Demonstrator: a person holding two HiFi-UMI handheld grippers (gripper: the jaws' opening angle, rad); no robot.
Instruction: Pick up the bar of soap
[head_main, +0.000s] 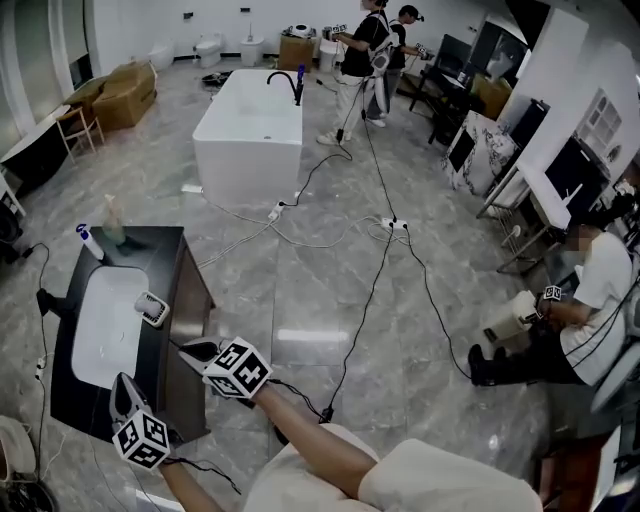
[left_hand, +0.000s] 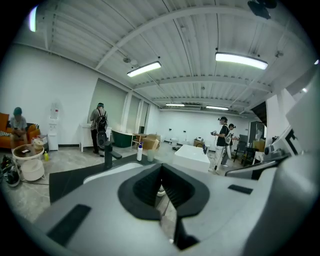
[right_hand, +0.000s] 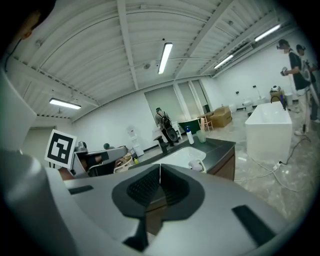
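The bar of soap (head_main: 152, 308) is a small pale block in a dish on the dark vanity counter (head_main: 176, 262), just right of the white sink (head_main: 105, 325). The right gripper view shows the soap (right_hand: 198, 163) ahead by the basin. My right gripper (head_main: 187, 350) hovers at the counter's front right edge, a short way in front of the soap, with jaws shut and nothing in them (right_hand: 160, 168). My left gripper (head_main: 122, 386) is over the counter's front edge below the sink; its jaws also meet, empty (left_hand: 161, 169).
A blue-capped bottle (head_main: 88, 241) and a cup (head_main: 113, 226) stand at the counter's far end, and a black faucet (head_main: 47, 300) at its left. A white bathtub (head_main: 250, 130), floor cables (head_main: 375, 270), boxes, two standing people and a seated person (head_main: 585, 310) are around.
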